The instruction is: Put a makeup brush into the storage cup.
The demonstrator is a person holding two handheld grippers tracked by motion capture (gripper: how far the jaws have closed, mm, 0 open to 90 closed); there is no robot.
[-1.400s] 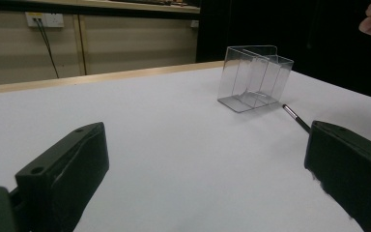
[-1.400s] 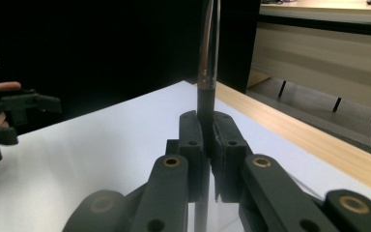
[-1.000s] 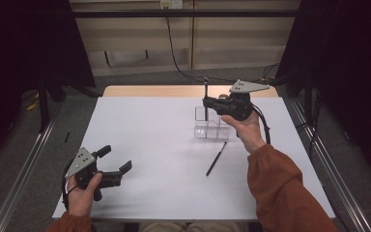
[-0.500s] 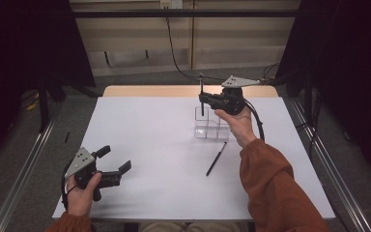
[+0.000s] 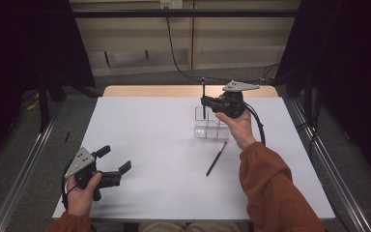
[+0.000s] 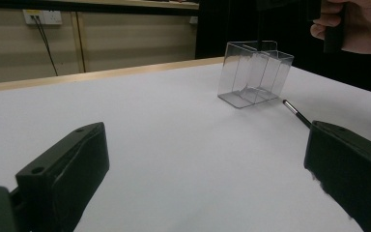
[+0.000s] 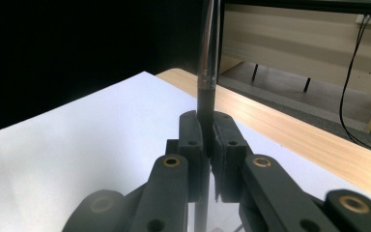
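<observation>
right tongs (image 5: 206,102) clenched on upright black pen (image 5: 203,92) above clear organizer (image 5: 211,129), second pen (image 5: 216,159) on bench (image 5: 149,135) just beside organizer, left tongs (image 5: 115,164) released, well apart from organizer

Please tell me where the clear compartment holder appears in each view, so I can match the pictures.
High view: clear holder right of centre, below the right tongs.
Left gripper view: upper right, on the white table.
Right gripper view: only a clear edge below the jaws.
Shared landmark: the table's wooden far edge.
</observation>
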